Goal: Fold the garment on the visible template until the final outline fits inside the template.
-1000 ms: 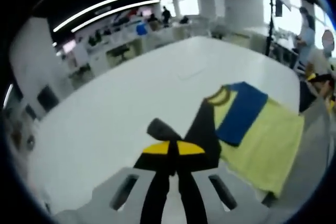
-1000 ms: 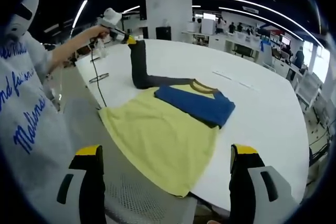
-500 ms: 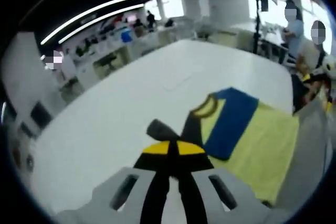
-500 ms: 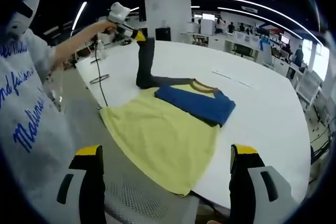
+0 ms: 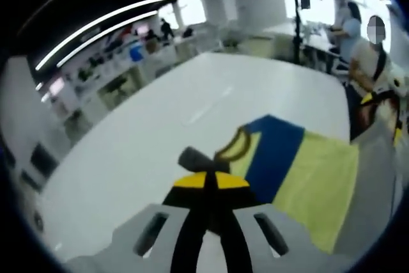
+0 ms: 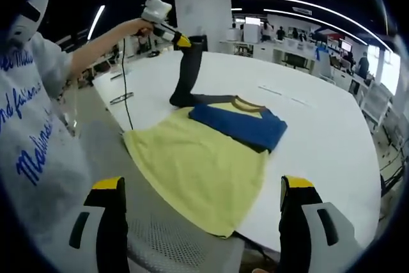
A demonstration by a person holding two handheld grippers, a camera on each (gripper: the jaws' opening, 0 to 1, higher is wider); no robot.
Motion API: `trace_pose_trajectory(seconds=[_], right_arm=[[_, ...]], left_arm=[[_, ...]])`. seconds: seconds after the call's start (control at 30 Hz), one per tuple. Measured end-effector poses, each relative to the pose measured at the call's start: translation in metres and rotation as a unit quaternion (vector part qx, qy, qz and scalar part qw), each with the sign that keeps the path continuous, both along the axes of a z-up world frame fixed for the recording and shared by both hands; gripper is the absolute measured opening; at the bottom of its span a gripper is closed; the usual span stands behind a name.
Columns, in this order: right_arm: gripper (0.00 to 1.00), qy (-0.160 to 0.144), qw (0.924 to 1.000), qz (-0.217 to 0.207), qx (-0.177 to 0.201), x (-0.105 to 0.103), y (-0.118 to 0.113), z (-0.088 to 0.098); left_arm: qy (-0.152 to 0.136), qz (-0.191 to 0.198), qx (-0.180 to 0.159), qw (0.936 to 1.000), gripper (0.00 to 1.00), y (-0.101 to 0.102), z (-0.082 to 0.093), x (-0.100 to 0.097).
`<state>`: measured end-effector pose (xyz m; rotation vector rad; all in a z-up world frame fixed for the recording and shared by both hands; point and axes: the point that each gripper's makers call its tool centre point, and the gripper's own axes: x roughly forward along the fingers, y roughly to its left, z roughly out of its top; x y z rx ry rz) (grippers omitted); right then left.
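White table [image 6: 332, 132], spanning most of the right gripper view and receding toward a background of desks and ceiling light strips; in the left gripper view its bare top [image 5: 160, 139] fills the middle ground. Yellow garment [image 6: 198, 164], a T-shirt lying flat near the table's front edge, with its hem overhanging a grey mesh surface [image 6: 160, 241] just before the edge. The same garment [image 5: 313, 183] appears at right in the left gripper view. One blue sleeve [image 6: 239, 126] is folded across the chest, just below the dark, yellow-trimmed collar [image 6: 246, 104]. The other sleeve, dark [image 6: 186, 75], rises nearly upright from the shoulder, lifted clear of the table. Person's arm [image 6: 102, 46], in a grey printed sleeve, reaches in from the left of the right gripper view. Left gripper [image 6: 182, 41], held in that hand, has its yellow-tipped jaws closed together, pinching the top end of the dark sleeve; in its own view the left gripper [image 5: 211, 180] shows the tips pressed together over dark cloth. Right gripper [image 6: 208, 190], with jaws standing wide apart and holding nothing, hovers before the garment's hem. No template outline can be made out beneath the garment.
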<state>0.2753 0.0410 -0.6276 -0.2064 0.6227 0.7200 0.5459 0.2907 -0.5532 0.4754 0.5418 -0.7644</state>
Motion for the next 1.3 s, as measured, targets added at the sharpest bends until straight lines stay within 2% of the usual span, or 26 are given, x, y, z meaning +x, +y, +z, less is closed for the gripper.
trace_pose_trajectory(seconds=[0.63, 0.67, 0.77, 1.13, 1.3], right_arm=[[1.00, 0.003, 0.9999, -0.010, 0.012, -0.004, -0.005, -0.005], [1.00, 0.003, 0.9998, -0.011, 0.013, -0.005, -0.005, -0.006], [1.00, 0.003, 0.9998, -0.012, 0.015, -0.006, -0.005, -0.006], [1.00, 0.010, 0.9997, -0.017, 0.017, -0.008, -0.009, -0.013], [1.00, 0.013, 0.9996, -0.015, 0.020, -0.007, -0.008, -0.015]], left_arm=[[-0.002, -0.076, -0.007, 0.9971, 0.00, -0.092, 0.006, -0.012], [-0.002, -0.082, -0.009, 0.9966, 0.00, -0.097, 0.006, -0.008], [0.001, -0.095, -0.010, 0.9955, 0.00, -0.112, 0.003, -0.009], [0.021, -0.118, -0.003, 0.9928, 0.00, -0.137, -0.019, -0.013], [0.028, -0.123, 0.004, 0.9919, 0.00, -0.143, -0.030, -0.006]])
